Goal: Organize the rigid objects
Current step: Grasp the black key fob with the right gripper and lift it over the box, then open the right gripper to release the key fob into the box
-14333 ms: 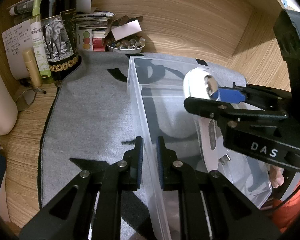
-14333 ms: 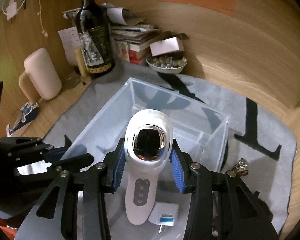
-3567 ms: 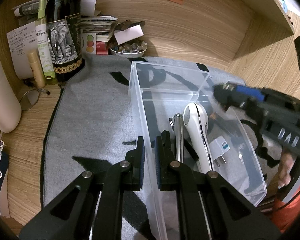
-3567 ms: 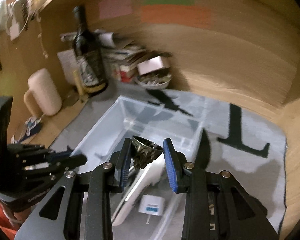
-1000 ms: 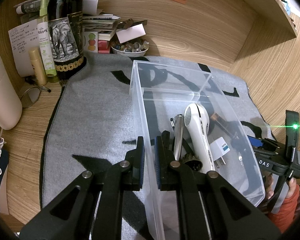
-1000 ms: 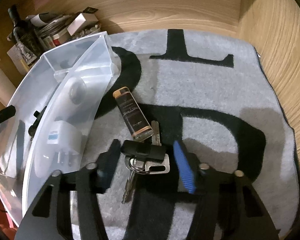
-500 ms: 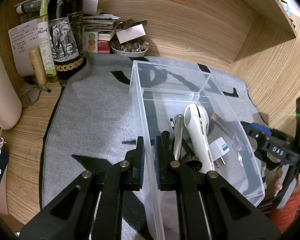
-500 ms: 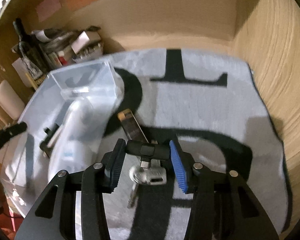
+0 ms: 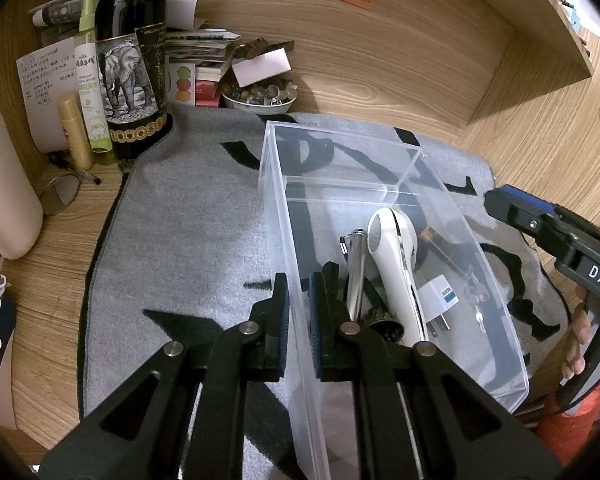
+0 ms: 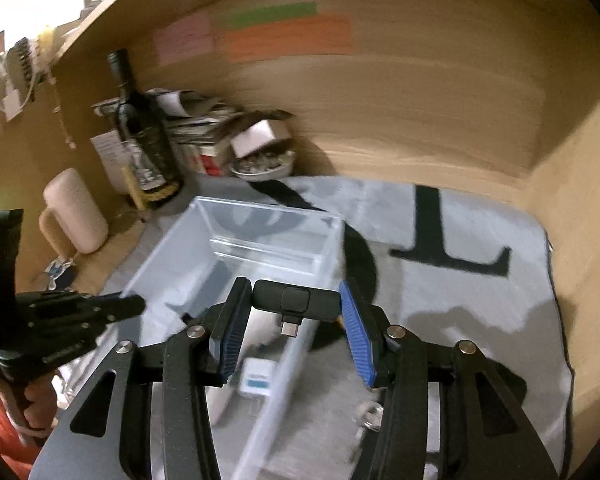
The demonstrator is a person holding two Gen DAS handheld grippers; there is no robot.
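Holding white device (image 9: 396,264), charger (image 9: 440,296): clear bin (image 9: 278,216), left tool (image 9: 298,312) clamping wall.

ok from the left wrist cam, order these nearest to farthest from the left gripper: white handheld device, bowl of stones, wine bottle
1. white handheld device: in the clear bin, just right of the left gripper.
2. wine bottle: far left, at the back.
3. bowl of stones: back centre; too close to the bottle to call.

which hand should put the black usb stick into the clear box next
Right. The right gripper already grips the black usb stick near the clear box, while the left gripper is clamped on the box's wall.
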